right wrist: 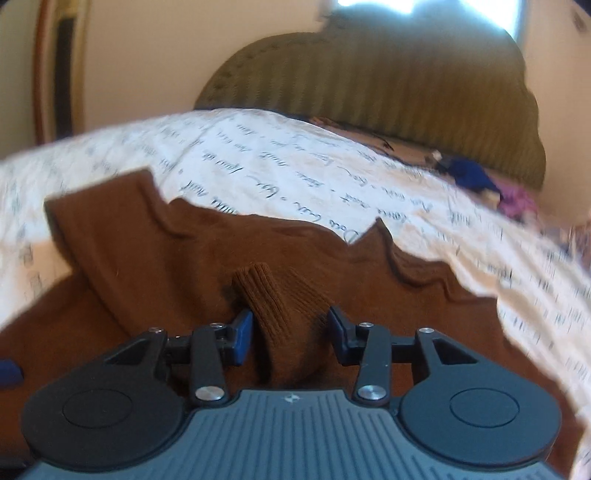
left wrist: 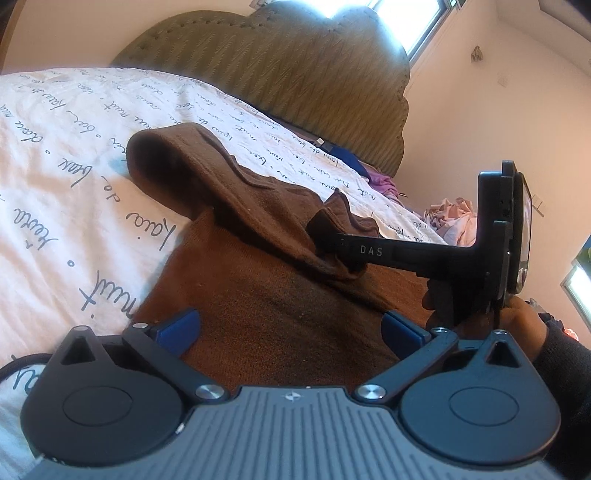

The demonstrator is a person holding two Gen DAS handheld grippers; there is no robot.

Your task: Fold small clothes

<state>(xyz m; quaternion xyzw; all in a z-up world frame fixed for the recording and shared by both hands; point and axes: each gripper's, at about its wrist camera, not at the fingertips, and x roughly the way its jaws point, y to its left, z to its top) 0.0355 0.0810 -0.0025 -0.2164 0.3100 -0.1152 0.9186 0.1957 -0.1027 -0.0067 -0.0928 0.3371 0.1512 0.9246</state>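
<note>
Pale walls and a bright window (left wrist: 413, 22) at the top of the left wrist view frame a scalloped, olive-green padded headboard (left wrist: 295, 70). Below it spreads a white bed cover (left wrist: 66, 155) printed all over with dark handwriting; most of it is too small or blurred to read, though "nuit" and "do" can be made out at the left of the left wrist view. At the far end of the bed, in the right of that frame, lie some blue and purple clothes (left wrist: 369, 173) and a pinkish heap (left wrist: 454, 218).

A brown knitted garment (left wrist: 258, 295) lies across the cover in the lower middle of both views, one sleeve (left wrist: 166, 155) stretched toward the upper left.

The left gripper (left wrist: 290, 328) sits at the bottom of its own view with its blue pads spread wide over the brown cloth, nothing between them being pinched. The right gripper (right wrist: 291, 328) has its jaws drawn in narrow on a ribbed brown cuff (right wrist: 280, 306) that stands up between its blue pads. In the left wrist view the right gripper's black finger (left wrist: 354, 251), marked "DAS", reaches in from the right into a fold of the garment, held by a hand (left wrist: 517, 321) in a dark sleeve.
</note>
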